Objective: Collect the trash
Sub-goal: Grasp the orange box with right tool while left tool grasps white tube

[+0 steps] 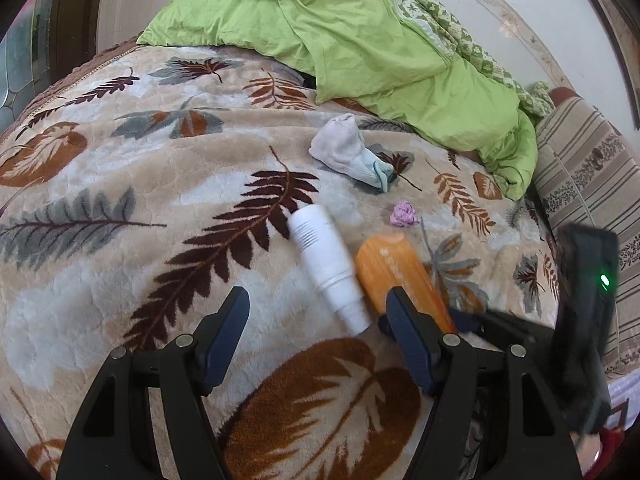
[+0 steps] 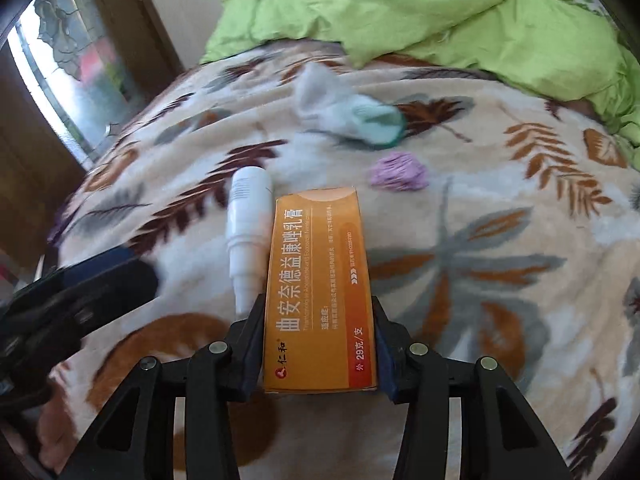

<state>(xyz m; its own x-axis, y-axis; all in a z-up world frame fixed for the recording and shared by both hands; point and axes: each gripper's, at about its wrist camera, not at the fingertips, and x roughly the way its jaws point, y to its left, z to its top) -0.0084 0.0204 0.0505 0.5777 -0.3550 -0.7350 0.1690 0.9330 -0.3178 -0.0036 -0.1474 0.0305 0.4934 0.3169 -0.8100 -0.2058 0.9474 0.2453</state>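
An orange medicine box (image 2: 320,280) lies on the leaf-patterned blanket (image 1: 120,208). My right gripper (image 2: 320,316) is shut on its near end, one pad flat against each long side. A white plastic bottle (image 2: 250,216) lies right beside the box on its left, nozzle toward me. In the left wrist view my left gripper (image 1: 316,304) hovers open over the blanket. The bottle's (image 1: 324,252) nozzle reaches between its fingertips untouched, and the box (image 1: 392,268) lies by its right finger. Beyond the box sits a crumpled purple paper ball (image 2: 398,172).
A white sock with a green toe (image 1: 348,152) lies farther back on the blanket. A green quilt (image 1: 360,40) is heaped at the back, and a striped pillow (image 1: 580,168) lies at the right. A window and wooden frame (image 2: 60,60) stand past the bed's left edge.
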